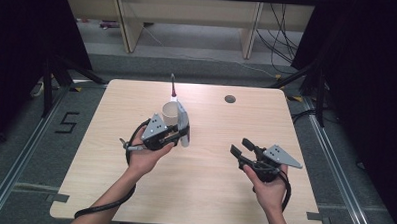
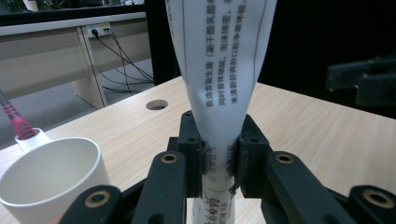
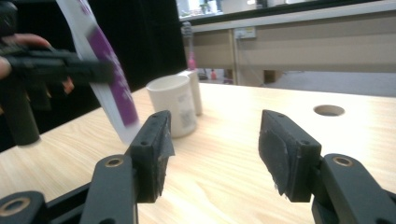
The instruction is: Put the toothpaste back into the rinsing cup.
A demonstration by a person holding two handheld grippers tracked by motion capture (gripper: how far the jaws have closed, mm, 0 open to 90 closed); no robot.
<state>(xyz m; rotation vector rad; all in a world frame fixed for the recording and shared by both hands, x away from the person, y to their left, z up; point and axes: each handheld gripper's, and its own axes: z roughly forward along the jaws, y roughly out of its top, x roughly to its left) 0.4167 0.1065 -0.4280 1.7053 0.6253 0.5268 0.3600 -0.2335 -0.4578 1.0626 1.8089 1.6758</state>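
Pinching a white tube [image 2: 219, 70] between its two black jaws, my left gripper [image 2: 218, 161] holds it near one narrow end, so the wider printed body rises up and away from the jaws. In the left gripper view black characters run along the tube's white face, and a touch of purple print shows where the pads [image 2: 194, 154] press in. From the right gripper view the tube [image 3: 100, 60] carries a purple band and hangs tilted, its lower end above the wood and apart from it, as far as I can tell.

Just beside my left gripper [image 1: 178, 134] stands a white cup [image 1: 170, 112], open side up, with a smaller white holder [image 2: 31, 138] touching or nearly touching its far side. A pink-handled brush [image 2: 16, 122] stands in that holder.

My right gripper [image 3: 212, 149] has its jaws spread wide with only bare wood between them. In the high view it rests [image 1: 245, 151] low over the table [image 1: 203, 192], well apart from the left one, held in my right hand [image 1: 266, 187]; my left hand [image 1: 147, 158] grips the other.

Farther off from both, a round hole [image 1: 230, 99] sits in the tabletop near its far edge. Beyond that edge, cables [image 1: 279, 30] trail across the floor under a pale bench [image 1: 190, 14].
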